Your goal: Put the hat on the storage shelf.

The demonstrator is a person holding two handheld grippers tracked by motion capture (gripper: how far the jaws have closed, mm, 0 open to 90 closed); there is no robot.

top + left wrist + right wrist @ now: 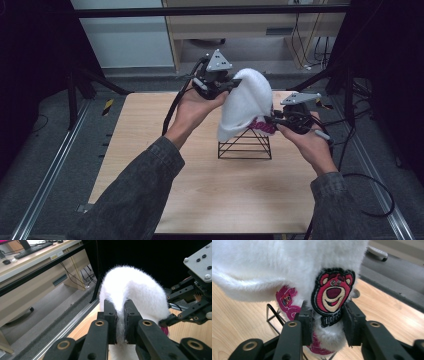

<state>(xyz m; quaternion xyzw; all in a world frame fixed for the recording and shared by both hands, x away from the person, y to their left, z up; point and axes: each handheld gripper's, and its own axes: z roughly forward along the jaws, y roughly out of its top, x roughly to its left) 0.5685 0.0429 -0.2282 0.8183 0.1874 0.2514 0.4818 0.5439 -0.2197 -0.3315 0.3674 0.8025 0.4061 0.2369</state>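
Light wooden table (210,200); black wire pyramid stand (245,145) standing on it, near centre.

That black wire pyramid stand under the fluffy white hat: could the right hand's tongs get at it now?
Probably not yet: the right tongs have the fluffy white hat's rim between them, and it drapes over the black wire pyramid stand.

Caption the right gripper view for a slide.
Right gripper with jaws around the bear-patch edge of a white fluffy hat.

Bare desk (200,200) fills the lower centre of the frame; the black wire stand (245,145) and white fluffy cover (246,102) block mid-frame.
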